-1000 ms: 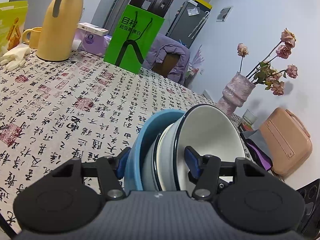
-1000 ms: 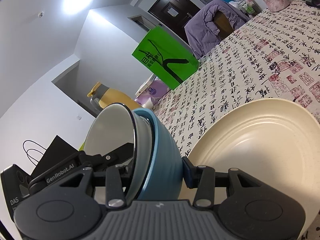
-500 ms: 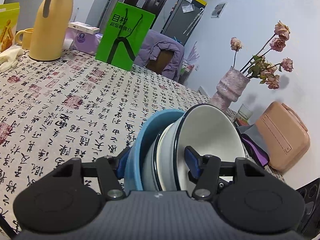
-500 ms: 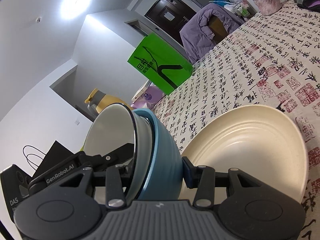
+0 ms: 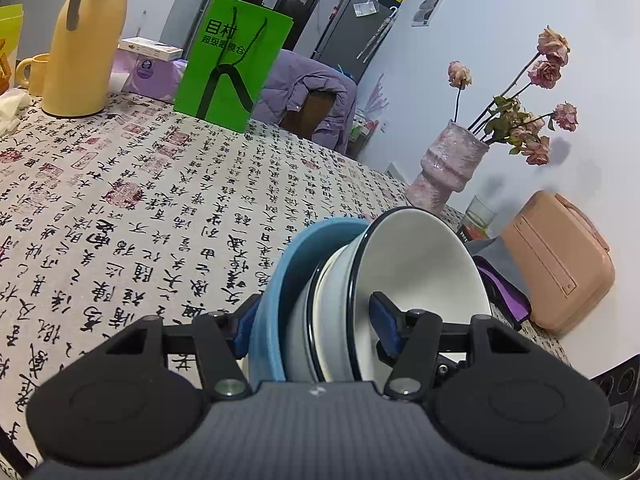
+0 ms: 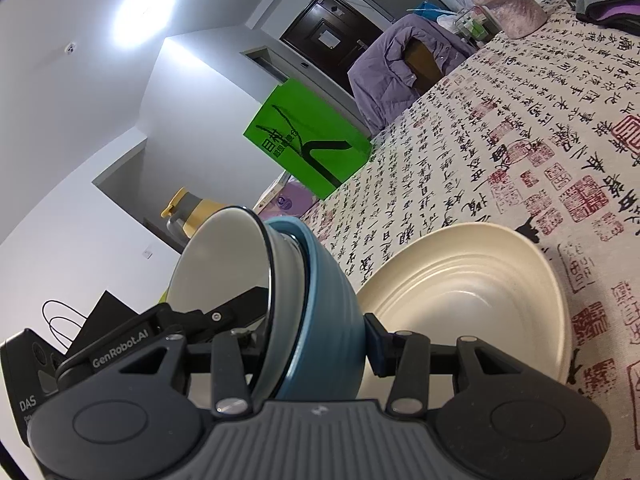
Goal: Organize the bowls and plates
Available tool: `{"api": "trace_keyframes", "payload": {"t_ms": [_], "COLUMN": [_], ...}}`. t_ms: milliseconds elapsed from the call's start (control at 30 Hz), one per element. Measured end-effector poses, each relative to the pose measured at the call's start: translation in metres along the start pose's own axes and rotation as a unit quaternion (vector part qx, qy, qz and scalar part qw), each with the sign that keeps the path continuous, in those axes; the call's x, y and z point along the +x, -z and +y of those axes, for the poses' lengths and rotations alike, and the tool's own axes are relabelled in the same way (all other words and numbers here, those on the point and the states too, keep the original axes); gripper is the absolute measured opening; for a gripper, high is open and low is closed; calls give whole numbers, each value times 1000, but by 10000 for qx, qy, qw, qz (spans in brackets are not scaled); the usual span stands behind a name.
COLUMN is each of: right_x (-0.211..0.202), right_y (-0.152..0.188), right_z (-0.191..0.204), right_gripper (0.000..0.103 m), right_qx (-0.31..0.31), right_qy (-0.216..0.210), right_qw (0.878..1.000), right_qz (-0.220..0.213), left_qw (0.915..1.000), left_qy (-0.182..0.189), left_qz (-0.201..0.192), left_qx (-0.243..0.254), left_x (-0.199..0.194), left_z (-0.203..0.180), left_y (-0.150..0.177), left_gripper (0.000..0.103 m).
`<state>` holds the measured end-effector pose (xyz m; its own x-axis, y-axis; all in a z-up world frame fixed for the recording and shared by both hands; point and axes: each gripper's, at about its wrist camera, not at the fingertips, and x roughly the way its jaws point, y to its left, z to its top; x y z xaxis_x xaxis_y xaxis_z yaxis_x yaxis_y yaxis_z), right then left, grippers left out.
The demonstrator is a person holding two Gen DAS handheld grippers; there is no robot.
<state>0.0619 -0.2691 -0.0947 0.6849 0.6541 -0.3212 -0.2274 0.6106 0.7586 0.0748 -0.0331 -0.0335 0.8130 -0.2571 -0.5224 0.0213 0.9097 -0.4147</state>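
Observation:
A stack of nested bowls hangs tilted on its side over the table, held from both sides. The outer one is a blue bowl (image 5: 280,280) (image 6: 328,300); the innermost is a white bowl (image 5: 420,264) (image 6: 224,264) with a dark rim. My left gripper (image 5: 314,316) is shut on the stack's wall, one pad outside the blue bowl and one inside the white bowl. My right gripper (image 6: 308,340) clamps the opposite wall the same way, its inner finger hidden. A cream ribbed bowl (image 6: 460,292) rests on the tablecloth (image 5: 120,200), just right of the stack.
At the table's far side stand a yellow thermos (image 5: 76,48), a yellow mug (image 5: 32,74) and a green paper bag (image 5: 232,64). A pink vase (image 5: 448,168) with dried roses, a glass (image 5: 480,212) and a pink case (image 5: 560,260) are at the right end.
Both grippers have drifted a little across the table with the stack still clamped. The cream bowl now shows more fully in the right wrist view. Neither grip has changed.

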Motion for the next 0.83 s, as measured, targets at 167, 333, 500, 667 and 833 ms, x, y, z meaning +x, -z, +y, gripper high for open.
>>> {"api": "trace_keyframes", "payload": {"t_ms": [167, 333, 500, 667, 833], "right_x": [-4, -7, -10, -12, -14], "right_y": [-1, -2, -3, -4, -4], "right_z": [-5, -9, -13, -18, -23], "right_gripper": [43, 44, 44, 44, 44], "right_qx": [28, 47, 76, 111, 152], "right_qy": [45, 83, 120, 137, 151], "right_qw": [10000, 9999, 9999, 9998, 9998], "right_qz": [-15, -35, -45, -54, -54], "left_qw": [10000, 9999, 9999, 9998, 9997], "left_qy": [18, 49, 67, 65, 58], "left_qz": [46, 87, 131, 168, 211], "left_qx": [28, 50, 68, 77, 102], "left_x": [4, 8, 12, 15, 19], "left_z": [-5, -9, -12, -15, -17], "left_y": [2, 3, 5, 6, 8], "left_gripper": [58, 58, 58, 58, 58]}}
